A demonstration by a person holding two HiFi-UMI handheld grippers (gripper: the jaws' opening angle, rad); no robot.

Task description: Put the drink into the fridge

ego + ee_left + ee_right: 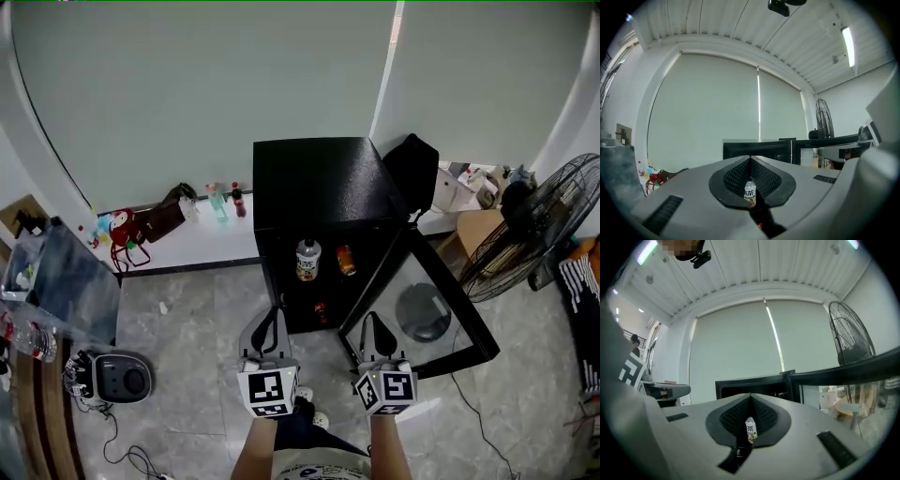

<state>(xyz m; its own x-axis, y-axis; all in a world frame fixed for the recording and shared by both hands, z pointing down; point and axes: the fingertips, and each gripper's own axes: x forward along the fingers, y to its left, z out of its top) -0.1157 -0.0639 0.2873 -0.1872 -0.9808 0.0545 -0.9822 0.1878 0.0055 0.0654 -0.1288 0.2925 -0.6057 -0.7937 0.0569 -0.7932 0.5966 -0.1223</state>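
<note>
Left claw (pixel 270 323) and right claw (pixel 374 326) pinched closed, empty; bottle (pixel 307 260) in the far fridge (pixel 319 178) looks light, slick, so grab mid-body.

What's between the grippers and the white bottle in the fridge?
Nothing visible: fridge door is open to the right; white bottle stands exposed beside an orange can, straight ahead of left gripper and right gripper.

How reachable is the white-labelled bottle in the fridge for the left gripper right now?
Likely reachable: the fridge door stands open, and nothing shows between the left gripper and the white-labelled bottle. Its jaws are shut and empty, so they would have to open first.
</note>
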